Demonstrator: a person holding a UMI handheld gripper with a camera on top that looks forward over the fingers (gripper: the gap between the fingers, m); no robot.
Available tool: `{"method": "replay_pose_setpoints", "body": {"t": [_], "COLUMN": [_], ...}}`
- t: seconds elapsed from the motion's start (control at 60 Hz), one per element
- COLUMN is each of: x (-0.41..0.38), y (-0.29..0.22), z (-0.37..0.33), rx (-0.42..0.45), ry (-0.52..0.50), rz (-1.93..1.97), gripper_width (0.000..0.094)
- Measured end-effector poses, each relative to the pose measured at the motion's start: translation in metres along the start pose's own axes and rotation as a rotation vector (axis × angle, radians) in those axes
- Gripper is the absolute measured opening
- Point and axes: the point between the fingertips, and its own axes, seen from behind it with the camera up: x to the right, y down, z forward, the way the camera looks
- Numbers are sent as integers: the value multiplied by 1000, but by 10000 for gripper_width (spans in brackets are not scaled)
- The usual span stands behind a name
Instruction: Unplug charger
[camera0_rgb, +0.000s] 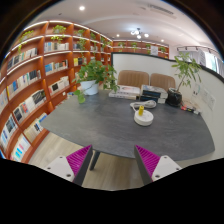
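Note:
My gripper (112, 160) is open and empty, with its magenta pads (80, 157) spread wide over the wooden floor, short of the near edge of a grey table (100, 125). Far across the table lie a flat white object (125, 93), a black box (150, 96), a second dark object (174, 99) and a small white and yellow item (143, 115). I cannot tell which of these is the charger or where it is plugged in. All of them lie well beyond my fingers.
Tall wooden bookshelves (35, 85) line the left wall. A potted plant (92, 76) stands at the table's far left and another plant (187, 68) at the right. Two brown chairs (147, 79) stand behind the table. A table leg (97, 150) stands just ahead of the fingers.

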Motion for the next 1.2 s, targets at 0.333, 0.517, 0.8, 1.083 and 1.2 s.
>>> {"method": "replay_pose_setpoints", "body": {"t": [0.333, 0.517, 0.8, 1.083, 1.2], "x": [121, 138, 147, 169, 212], "y": [-34, -79, -88, -214, -339], "z": [152, 223, 254, 207, 136], "rx": [-44, -5, 13, 186, 408], "ry": [142, 113, 155, 152, 183], "rz": [64, 92, 120, 193, 190], "gripper_width": [803, 629, 76, 49, 48]}}
